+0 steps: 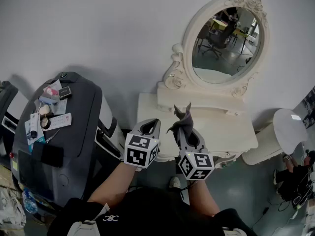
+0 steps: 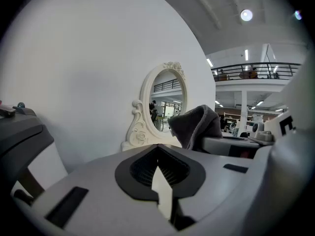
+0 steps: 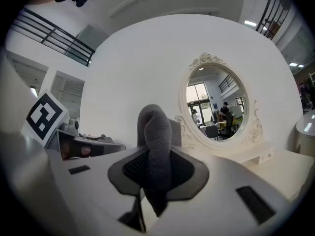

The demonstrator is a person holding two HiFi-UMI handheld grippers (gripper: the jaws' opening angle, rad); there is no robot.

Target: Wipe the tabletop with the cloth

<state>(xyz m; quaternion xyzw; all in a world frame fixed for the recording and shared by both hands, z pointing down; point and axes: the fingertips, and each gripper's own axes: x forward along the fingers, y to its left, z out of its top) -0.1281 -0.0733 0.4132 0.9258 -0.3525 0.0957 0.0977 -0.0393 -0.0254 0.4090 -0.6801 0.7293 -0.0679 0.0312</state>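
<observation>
The dark grey cloth (image 3: pixel 156 149) is pinched in the right gripper (image 3: pixel 157 170). Its jaws are closed on a fold, and the rest of the cloth stands up out of them in a rounded hump. The left gripper (image 2: pixel 158 173) has its jaws pressed together with nothing between them.

No brand or word can be read. The only clear print is the black and white square pattern on the marker cube (image 3: pixel 45 116), seen to the left of the right gripper. The print on the cards (image 1: pixel 49 113) on the dark grey case (image 1: pixel 74 136), far to the left of the left gripper, is too small to read.

Only the head view shows the white tabletop (image 1: pixel 221 128), which lies ahead of both grippers and below them, with the cloth held up in front of it. It also shows the white stool (image 1: pixel 290 124), well to the right of the right gripper. The left gripper view shows the cloth from the side, just to its right, and a railing (image 2: pixel 256 69) high behind. The oval mirror (image 3: pixel 216 104) is ahead and to the right of the right gripper.
</observation>
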